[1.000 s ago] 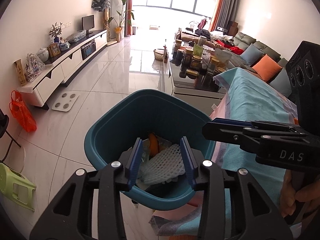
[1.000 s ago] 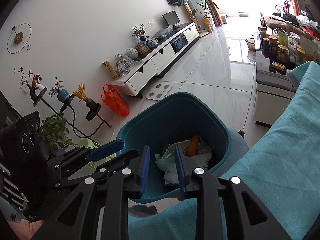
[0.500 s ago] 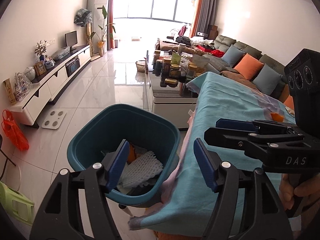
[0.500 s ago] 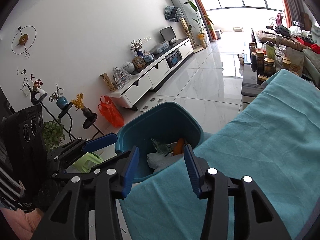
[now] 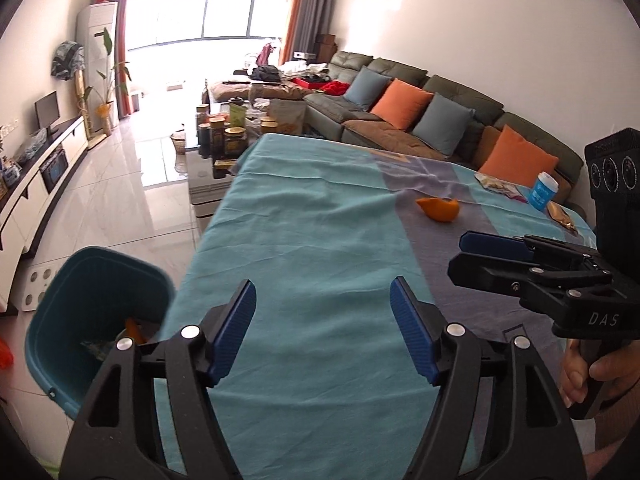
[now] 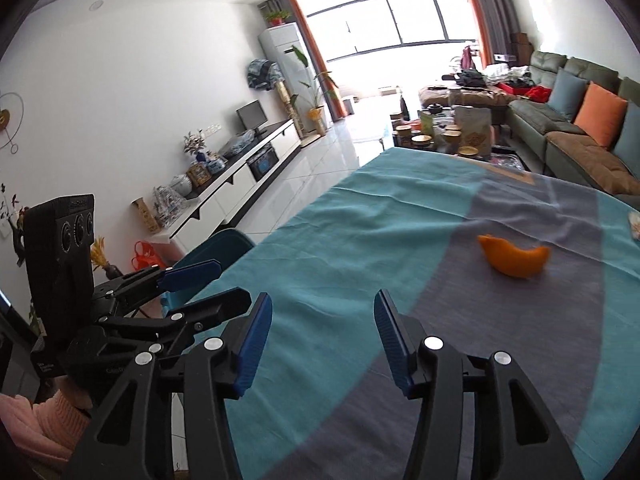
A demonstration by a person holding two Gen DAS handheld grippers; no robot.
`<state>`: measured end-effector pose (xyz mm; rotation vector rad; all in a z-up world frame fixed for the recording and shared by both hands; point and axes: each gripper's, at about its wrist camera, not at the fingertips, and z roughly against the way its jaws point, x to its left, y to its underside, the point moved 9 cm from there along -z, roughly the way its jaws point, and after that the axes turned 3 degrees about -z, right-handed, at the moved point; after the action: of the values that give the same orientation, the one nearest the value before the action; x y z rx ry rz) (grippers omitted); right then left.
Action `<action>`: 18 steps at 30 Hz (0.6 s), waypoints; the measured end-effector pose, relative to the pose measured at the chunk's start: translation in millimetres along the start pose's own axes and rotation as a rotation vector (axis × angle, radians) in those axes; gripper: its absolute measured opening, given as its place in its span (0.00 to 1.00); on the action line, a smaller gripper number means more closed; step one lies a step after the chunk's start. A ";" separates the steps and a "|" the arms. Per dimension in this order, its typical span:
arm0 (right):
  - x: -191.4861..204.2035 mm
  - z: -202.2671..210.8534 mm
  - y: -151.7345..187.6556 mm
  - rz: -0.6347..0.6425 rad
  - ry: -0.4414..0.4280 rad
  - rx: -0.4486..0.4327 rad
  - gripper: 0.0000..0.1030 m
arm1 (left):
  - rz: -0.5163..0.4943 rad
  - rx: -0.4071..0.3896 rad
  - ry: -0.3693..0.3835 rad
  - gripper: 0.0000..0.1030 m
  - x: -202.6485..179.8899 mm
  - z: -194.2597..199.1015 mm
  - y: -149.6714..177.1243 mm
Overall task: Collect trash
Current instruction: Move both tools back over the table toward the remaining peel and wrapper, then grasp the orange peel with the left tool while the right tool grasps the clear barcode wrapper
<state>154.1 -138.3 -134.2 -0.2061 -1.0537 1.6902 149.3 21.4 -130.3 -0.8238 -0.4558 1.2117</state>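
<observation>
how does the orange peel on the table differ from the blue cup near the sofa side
The curled orange peel piece lies low and open on the grey band of the tablecloth, mid-table; the small blue cup with a white lid stands upright further off toward the table's far edge. The peel is an irregular scrap in one colour; the cup is a regular cylinder with print on it. Both rest on the teal tablecloth, untouched by either gripper.

"DAS" in pale letters on black right gripper (image 5: 496,254) body.

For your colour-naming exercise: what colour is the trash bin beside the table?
Dark teal blue. The trash bin shows best in the left wrist view, at lower left.
</observation>
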 end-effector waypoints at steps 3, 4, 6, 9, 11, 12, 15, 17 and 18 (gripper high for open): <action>-37.7 25.9 6.5 -0.054 0.082 -0.029 0.49 | -0.045 0.025 0.030 0.66 -28.9 -22.1 -7.0; -51.2 35.5 8.7 -0.074 0.109 -0.040 0.49 | -0.056 0.032 0.049 0.66 -39.1 -28.9 -9.9; -75.1 51.8 13.3 -0.115 0.155 -0.062 0.49 | -0.077 0.050 0.074 0.65 -59.6 -46.5 -16.9; -111.7 77.9 18.5 -0.169 0.220 -0.099 0.49 | -0.098 0.072 0.112 0.64 -85.1 -68.9 -28.0; -132.8 91.6 20.2 -0.197 0.255 -0.120 0.49 | -0.101 0.085 0.127 0.62 -96.2 -81.6 -35.6; -141.8 98.3 21.2 -0.206 0.270 -0.129 0.49 | -0.105 0.090 0.127 0.62 -101.1 -89.0 -39.7; -166.3 115.5 25.0 -0.236 0.310 -0.150 0.50 | -0.097 0.109 0.142 0.61 -110.9 -104.3 -48.2; -180.3 124.9 27.5 -0.257 0.335 -0.163 0.50 | -0.086 0.123 0.150 0.60 -116.4 -116.7 -54.8; -187.3 130.3 29.1 -0.269 0.343 -0.169 0.50 | -0.080 0.130 0.150 0.60 -118.4 -122.2 -58.0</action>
<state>131.2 -366.9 -144.5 -0.4280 -0.9192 1.2708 235.1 -135.2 -150.8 -0.7715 -0.2819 1.0852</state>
